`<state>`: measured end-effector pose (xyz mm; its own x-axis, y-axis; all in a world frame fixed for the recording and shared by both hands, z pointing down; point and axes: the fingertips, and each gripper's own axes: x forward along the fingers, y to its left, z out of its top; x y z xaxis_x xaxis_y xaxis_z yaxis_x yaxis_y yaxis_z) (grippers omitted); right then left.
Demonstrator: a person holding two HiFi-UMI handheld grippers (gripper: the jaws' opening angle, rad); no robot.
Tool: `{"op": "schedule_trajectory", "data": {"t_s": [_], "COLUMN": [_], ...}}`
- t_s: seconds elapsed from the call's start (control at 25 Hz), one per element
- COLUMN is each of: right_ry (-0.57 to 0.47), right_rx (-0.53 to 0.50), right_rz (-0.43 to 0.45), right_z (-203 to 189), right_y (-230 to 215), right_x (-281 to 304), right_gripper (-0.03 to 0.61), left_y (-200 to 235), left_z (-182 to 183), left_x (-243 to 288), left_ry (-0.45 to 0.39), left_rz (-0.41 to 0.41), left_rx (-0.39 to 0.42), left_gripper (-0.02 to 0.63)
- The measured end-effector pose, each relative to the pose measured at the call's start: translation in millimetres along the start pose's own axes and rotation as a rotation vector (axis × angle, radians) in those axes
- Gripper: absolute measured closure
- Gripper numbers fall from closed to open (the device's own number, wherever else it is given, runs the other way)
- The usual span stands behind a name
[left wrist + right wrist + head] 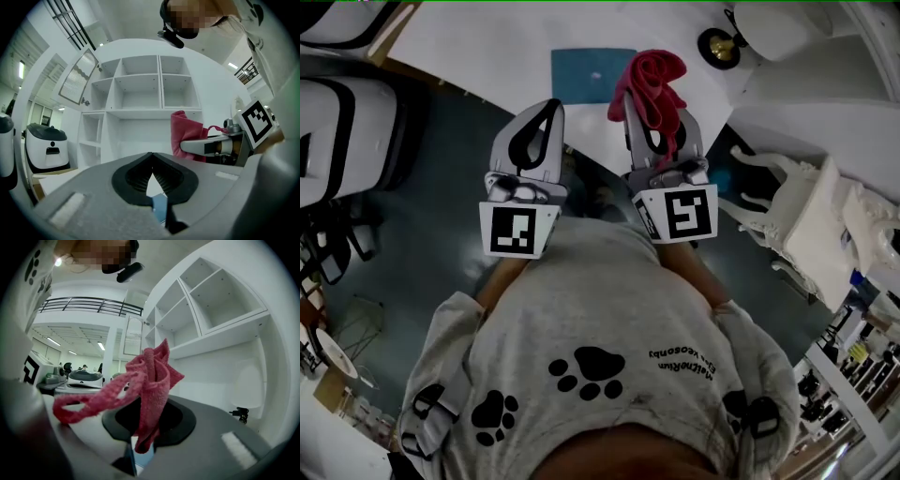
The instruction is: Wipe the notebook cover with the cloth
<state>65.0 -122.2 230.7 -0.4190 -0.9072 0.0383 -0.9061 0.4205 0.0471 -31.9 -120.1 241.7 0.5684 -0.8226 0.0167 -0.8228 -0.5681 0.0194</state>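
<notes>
A blue notebook [593, 75] lies flat on the white table [487, 47], just beyond both grippers. My right gripper [652, 105] is shut on a red cloth [654, 82]; the cloth bunches up above the jaw tips, right of the notebook. In the right gripper view the cloth [150, 380] stands up from between the closed jaws, and one loop trails off to the left. My left gripper [547, 109] is shut with nothing in it, near the notebook's near left corner. A sliver of the notebook [159, 208] shows under the left gripper's jaws.
A white open shelf unit [140, 89] stands behind the table. A black and gold round object [719, 47] and a white appliance [769, 28] sit at the table's far right. A white ornate chair [811, 220] stands at right, dark cases [347, 122] at left.
</notes>
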Motion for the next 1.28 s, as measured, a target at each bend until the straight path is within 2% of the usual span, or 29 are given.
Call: {"op": "schedule_trajectory", "data": {"t_s": [0.2, 0.44, 0.76, 1.28], "right_ry": [0.033, 0.053, 0.12, 0.222], "right_rx": [0.001, -0.048, -0.053, -0.026], "right_rz": [-0.052, -0.065, -0.032, 0.159], "right_z": [-9, -10, -32, -74], "right_y": [-5, -9, -22, -10], "right_x": [22, 41, 61, 110], "right_gripper": [0.519, 0.52, 0.52, 0.52], "left_y": [17, 29, 39, 59], "left_z": [-11, -24, -48, -97], "left_x": [19, 35, 49, 54], "left_ry": [0.02, 0.039, 0.091, 0.187], "left_rz": [-0.066, -0.119, -0.122, -0.07], "left_rx": [-0.017, -0.032, -0.049, -0.038], "left_gripper": [0.615, 0.615, 0.615, 0.615]}}
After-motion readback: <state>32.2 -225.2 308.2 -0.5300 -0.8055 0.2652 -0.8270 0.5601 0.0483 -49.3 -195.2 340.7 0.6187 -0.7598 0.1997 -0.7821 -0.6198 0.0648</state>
